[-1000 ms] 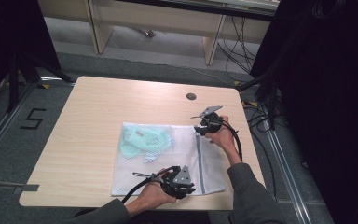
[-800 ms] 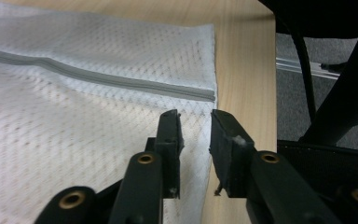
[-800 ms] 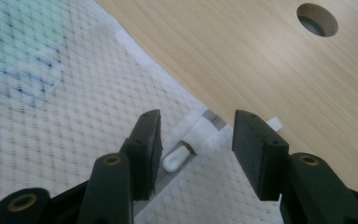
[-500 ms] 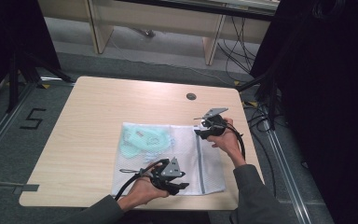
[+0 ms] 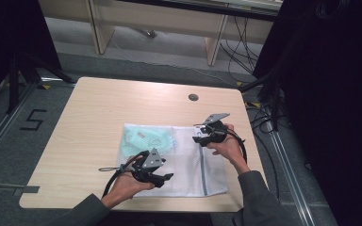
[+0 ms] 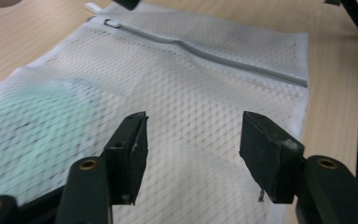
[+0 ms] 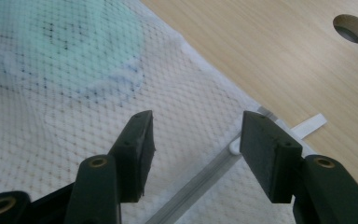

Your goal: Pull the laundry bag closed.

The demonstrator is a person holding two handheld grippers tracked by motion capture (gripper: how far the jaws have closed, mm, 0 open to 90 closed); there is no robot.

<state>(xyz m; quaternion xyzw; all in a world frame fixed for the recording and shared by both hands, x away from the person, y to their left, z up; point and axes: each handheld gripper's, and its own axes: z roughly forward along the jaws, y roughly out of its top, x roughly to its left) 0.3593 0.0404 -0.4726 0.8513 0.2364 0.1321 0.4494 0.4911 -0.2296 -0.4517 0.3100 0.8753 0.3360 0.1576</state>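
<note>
Pale wood makes up the surface, with a white mesh laundry bag lying flat toward its near right. Nearest, the left hand-held gripper hovers over the bag's front edge, jaws just opened, nothing between them. Farther back, the right hand-held gripper hangs released over the grey zipper. Mint-green cloth shows inside the bag.

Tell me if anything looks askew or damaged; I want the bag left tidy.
Nothing stands out. The white mesh bag lies flat on the table, zipper closed, mint-green garment inside. Both the left gripper and the right gripper are open above it.
</note>
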